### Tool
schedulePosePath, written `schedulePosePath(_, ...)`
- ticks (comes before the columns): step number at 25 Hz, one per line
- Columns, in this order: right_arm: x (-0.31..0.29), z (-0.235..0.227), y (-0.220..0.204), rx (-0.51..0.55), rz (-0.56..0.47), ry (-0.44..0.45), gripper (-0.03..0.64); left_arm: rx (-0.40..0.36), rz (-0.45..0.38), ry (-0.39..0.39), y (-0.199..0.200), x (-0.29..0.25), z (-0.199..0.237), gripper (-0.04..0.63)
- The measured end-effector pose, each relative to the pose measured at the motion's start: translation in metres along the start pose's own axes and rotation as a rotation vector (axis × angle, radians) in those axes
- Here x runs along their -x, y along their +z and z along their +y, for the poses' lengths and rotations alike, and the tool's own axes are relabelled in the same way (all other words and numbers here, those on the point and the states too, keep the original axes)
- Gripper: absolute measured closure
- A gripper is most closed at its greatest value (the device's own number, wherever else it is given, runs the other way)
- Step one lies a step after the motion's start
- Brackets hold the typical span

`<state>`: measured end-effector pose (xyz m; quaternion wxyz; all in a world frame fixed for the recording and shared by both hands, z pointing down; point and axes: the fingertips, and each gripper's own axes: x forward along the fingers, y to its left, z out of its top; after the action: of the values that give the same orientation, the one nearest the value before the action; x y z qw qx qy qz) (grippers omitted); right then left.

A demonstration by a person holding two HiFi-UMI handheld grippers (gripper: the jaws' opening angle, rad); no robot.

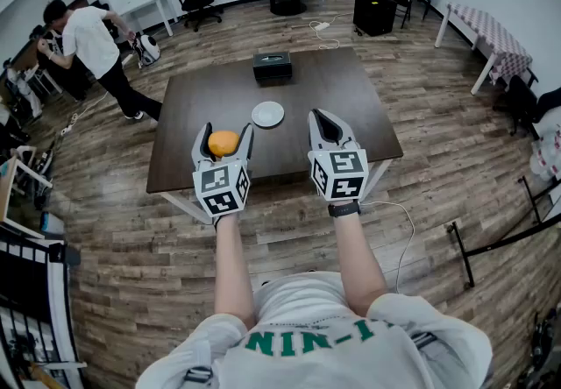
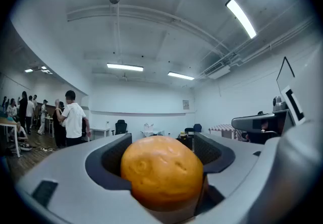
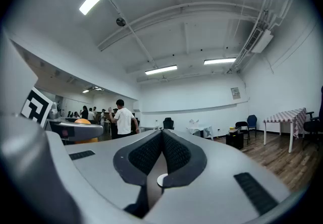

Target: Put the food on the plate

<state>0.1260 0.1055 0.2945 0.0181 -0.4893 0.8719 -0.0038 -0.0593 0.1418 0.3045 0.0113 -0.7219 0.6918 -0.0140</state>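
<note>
- Orange round food is sitting clamped between the jaws of the left gripper, which is hanging on the near left of the white plate, well apart from it
- The right gripper is hanging on the near right of the plate, its jaws pressing together on nothing
- The jaws are pinching only the flanks of a rounded, smooth-looking piece, so I judge it could be slipping out on the way to the plate
- If it is let go from too high, it could be rolling off the small plate across the dark table, perhaps toward the black box just beyond the plate
- The food's underside is lying hidden in the left gripper view, and its exact kind is proving hard to tell
</note>
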Motion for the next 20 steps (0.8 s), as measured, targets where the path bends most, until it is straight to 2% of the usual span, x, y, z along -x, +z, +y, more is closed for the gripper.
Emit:
schedulePosePath(8,0.011,-0.019,-0.024,-0.052,0.023,0.051,0.601,0.039,0.017,-0.009,-0.013,-0.004,-0.041,0.201)
schedulePosePath(15,-0.009,-0.03,-0.044,-0.113,0.048,0.064,0.601,0.045,0.06,0.005,-0.034,-0.03,-0.042,0.199)
schedulePosePath(20,-0.044,-0.041,-0.059,-0.13,0.064,0.066,0.601,0.052,0.07,0.005,-0.047,-0.065,-0.028,0.199)
